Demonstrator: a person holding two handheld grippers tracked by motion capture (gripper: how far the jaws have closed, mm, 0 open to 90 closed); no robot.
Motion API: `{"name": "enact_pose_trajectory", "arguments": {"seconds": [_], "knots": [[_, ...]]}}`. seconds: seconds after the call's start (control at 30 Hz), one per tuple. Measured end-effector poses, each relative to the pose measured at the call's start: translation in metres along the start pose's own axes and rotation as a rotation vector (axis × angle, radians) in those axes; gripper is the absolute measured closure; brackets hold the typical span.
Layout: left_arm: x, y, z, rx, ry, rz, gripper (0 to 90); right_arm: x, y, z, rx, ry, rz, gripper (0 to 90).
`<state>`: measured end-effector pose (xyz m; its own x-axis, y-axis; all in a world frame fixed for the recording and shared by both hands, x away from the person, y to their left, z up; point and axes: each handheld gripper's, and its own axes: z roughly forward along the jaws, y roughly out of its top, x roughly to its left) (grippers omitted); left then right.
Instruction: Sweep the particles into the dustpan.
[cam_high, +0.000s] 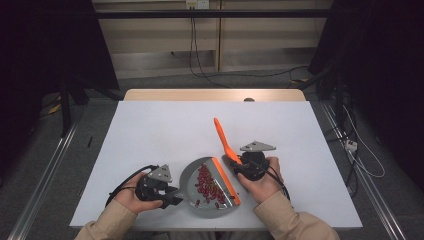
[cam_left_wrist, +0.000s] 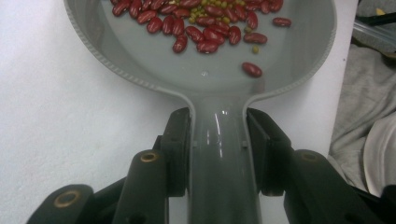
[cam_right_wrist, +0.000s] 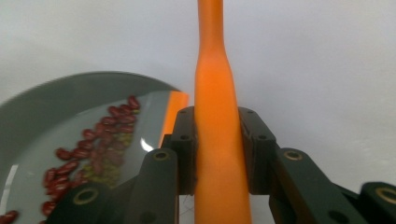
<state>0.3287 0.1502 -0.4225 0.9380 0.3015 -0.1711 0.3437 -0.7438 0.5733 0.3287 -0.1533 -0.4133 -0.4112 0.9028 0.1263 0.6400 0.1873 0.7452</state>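
A grey round dustpan (cam_high: 186, 176) lies at the table's near edge, with red kidney beans (cam_high: 206, 182) and a few small green ones inside. My left gripper (cam_high: 172, 196) is shut on its grey handle (cam_left_wrist: 219, 154), jaws pressed to both sides. The beans (cam_left_wrist: 201, 23) lie at the far side of the pan (cam_left_wrist: 116, 70). My right gripper (cam_high: 240, 164) is shut on an orange tool handle (cam_high: 221, 136) that slants up and away. That handle (cam_right_wrist: 215, 102) runs between the jaws. An orange strip (cam_high: 226, 181) lies along the pan's straight right edge.
The white tabletop (cam_high: 150, 130) stretches left, right and behind the pan. The pan (cam_right_wrist: 70, 88) and its beans (cam_right_wrist: 93, 149) sit left of the right gripper. Grey fabric (cam_left_wrist: 359, 93) lies past the table's near edge. Cables run over the floor (cam_high: 360, 150) on the right.
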Motion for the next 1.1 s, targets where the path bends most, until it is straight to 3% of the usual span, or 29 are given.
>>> {"name": "enact_pose_trajectory", "arguments": {"seconds": [0.03, 0.07, 0.13, 0.17, 0.23, 0.33, 0.4, 0.47, 0.67, 0.77, 0.83, 0.9, 0.93, 1.1], "knots": [[-0.001, 0.001, -0.001, 0.017, 0.021, 0.000, 62.9, 0.004, 0.000, 0.000, 0.007, 0.019, 0.017, 71.1], [0.000, 0.001, 0.000, 0.006, -0.006, -0.003, 62.9, 0.010, -0.001, 0.001, 0.003, 0.025, 0.015, 71.0], [0.000, 0.001, 0.000, 0.006, 0.005, -0.006, 62.9, 0.021, 0.000, 0.003, 0.003, 0.020, -0.003, 71.0], [-0.001, 0.001, -0.001, 0.014, 0.022, -0.008, 62.9, 0.025, 0.001, 0.003, -0.008, 0.032, 0.000, 71.0], [0.000, 0.000, 0.000, 0.001, 0.001, -0.012, 62.9, 0.032, 0.006, 0.002, -0.018, 0.079, 0.026, 71.2], [0.000, 0.000, 0.000, -0.001, 0.015, -0.014, 62.9, 0.039, 0.011, 0.004, -0.028, 0.076, -0.013, 71.2], [0.001, -0.001, -0.001, -0.004, 0.022, -0.023, 62.9, 0.034, 0.015, 0.006, -0.045, 0.093, 0.006, 71.2], [0.002, -0.002, -0.002, -0.010, 0.026, -0.038, 62.9, 0.023, 0.021, 0.005, -0.062, 0.074, 0.026, 71.1], [0.006, -0.003, -0.002, -0.024, 0.037, -0.069, 62.8, -0.019, 0.038, 0.007, -0.090, -0.055, 0.026, 71.2], [0.009, -0.003, -0.003, -0.025, 0.046, -0.080, 62.8, -0.033, 0.038, 0.016, -0.061, -0.103, 0.024, 71.2], [0.010, -0.003, -0.002, -0.029, 0.047, -0.093, 62.7, -0.034, 0.032, 0.023, -0.033, -0.110, 0.011, 71.2], [0.012, -0.003, -0.003, -0.017, 0.050, -0.081, 62.7, -0.029, 0.025, 0.029, -0.027, -0.096, 0.000, 71.1], [0.011, -0.002, -0.002, -0.030, 0.052, -0.102, 62.7, -0.025, 0.023, 0.029, -0.035, -0.089, -0.015, 71.1], [0.013, 0.000, 0.000, -0.029, 0.068, -0.113, 62.7, 0.005, 0.019, 0.029, -0.011, -0.031, -0.066, 70.8]]}}
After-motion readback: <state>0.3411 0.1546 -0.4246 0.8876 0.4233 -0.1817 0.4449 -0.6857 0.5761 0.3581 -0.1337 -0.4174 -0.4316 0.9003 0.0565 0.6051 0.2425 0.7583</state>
